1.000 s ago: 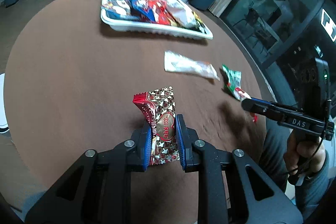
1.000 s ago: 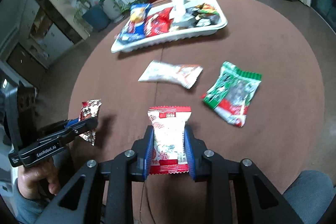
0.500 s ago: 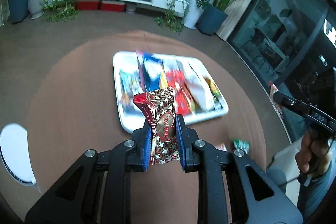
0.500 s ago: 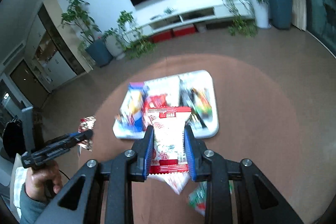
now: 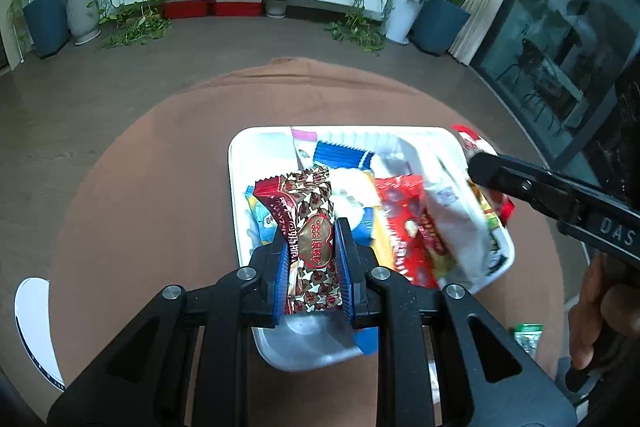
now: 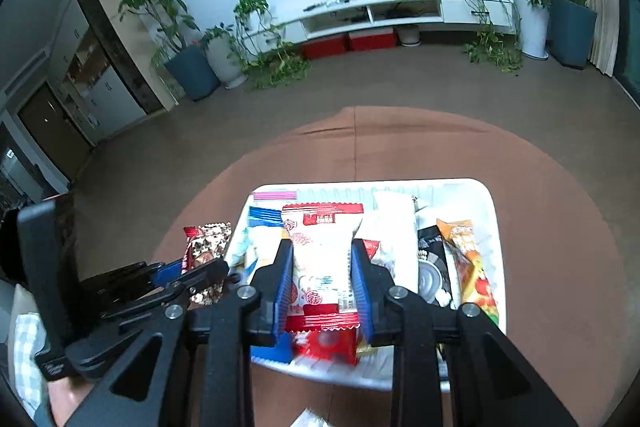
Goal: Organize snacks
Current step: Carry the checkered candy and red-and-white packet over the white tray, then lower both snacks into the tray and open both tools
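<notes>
My left gripper (image 5: 314, 259) is shut on a brown and red chocolate bar (image 5: 310, 227) and holds it above the near left part of the white tray (image 5: 236, 187). My right gripper (image 6: 322, 267) is shut on a white and red snack packet (image 6: 320, 255) and holds it above the tray (image 6: 494, 227), which holds several snack packets. The right gripper also shows in the left wrist view (image 5: 492, 171) over the tray's right side. The left gripper and its bar (image 6: 206, 247) show in the right wrist view beside the tray's left edge.
The tray sits on a round brown table (image 5: 160, 167). A green packet (image 5: 528, 337) lies on the table near the right hand. A white packet's tip (image 6: 310, 419) shows below the tray. A white chair (image 5: 34, 323) stands at the left.
Both grippers have risen and moved forward from low over the table to above the tray, each still holding its snack. The tray now lies directly beneath them.
</notes>
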A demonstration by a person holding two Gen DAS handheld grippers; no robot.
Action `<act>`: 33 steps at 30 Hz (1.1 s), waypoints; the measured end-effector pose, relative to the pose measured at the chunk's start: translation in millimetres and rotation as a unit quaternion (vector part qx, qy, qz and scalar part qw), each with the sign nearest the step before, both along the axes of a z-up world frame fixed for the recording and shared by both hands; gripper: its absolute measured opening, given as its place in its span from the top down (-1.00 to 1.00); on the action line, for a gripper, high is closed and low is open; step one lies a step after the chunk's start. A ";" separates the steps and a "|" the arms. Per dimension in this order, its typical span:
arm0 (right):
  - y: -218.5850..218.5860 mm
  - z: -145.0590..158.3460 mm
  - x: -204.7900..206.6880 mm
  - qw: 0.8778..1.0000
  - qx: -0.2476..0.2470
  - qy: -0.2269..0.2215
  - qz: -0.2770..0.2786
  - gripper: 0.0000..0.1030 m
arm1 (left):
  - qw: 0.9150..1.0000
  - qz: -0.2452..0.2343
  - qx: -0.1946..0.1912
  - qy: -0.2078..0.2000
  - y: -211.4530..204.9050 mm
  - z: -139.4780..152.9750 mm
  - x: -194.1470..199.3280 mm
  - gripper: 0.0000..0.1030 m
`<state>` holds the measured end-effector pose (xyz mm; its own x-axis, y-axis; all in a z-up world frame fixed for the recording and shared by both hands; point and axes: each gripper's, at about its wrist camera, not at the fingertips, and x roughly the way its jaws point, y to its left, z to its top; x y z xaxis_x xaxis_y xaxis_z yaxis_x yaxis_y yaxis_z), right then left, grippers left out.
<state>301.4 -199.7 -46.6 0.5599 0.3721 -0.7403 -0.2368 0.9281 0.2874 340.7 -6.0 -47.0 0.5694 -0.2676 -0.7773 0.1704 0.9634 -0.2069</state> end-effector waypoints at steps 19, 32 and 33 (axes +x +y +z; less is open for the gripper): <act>12.3 -53.9 30.7 0.998 -0.047 0.036 -0.011 0.31 | 1.000 -0.024 0.005 -0.001 -20.7 -47.6 43.5 0.59; 7.9 -47.2 28.9 0.998 -0.043 0.031 -0.019 0.04 | 1.000 -0.025 0.014 -0.003 -24.8 -43.6 33.3 0.50; 7.3 -46.3 28.2 0.998 -0.042 0.030 -0.020 0.00 | 1.000 -0.026 0.015 -0.004 -24.3 -43.2 31.5 0.49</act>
